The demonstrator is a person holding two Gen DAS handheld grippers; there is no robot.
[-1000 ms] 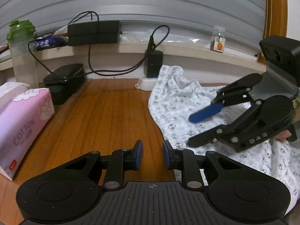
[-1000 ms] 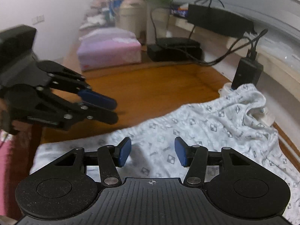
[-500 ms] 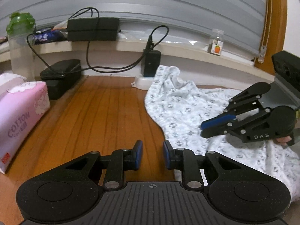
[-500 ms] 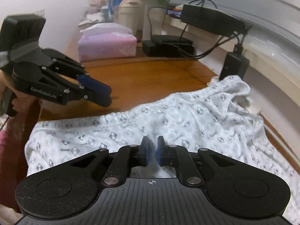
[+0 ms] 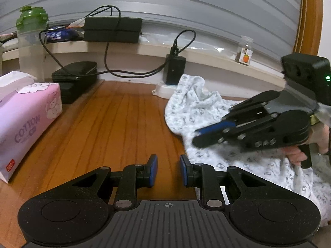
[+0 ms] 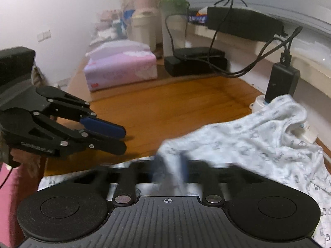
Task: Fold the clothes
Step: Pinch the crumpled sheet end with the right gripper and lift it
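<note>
On the wooden table point(image 5: 115, 124), at about 3 o'clock, lies the garment point(image 5: 206, 111), soft white cloth with small grey squares, crumpled and wrinkled. Right gripper point(image 6: 169, 165), blurred, pinches a raised fold of it. Left gripper point(image 5: 168, 171) stands a little apart over bare wood, holding nothing.

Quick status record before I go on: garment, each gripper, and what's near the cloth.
garment: patterned white cloth, unfolded and rumpled on the wooden table
right gripper: shut on a pinch of the cloth near its front edge; view blurred
left gripper: part open, nothing between the jaws, over bare table left of the cloth
near cloth: black adapter at its far end
left side: pink tissue pack
</note>
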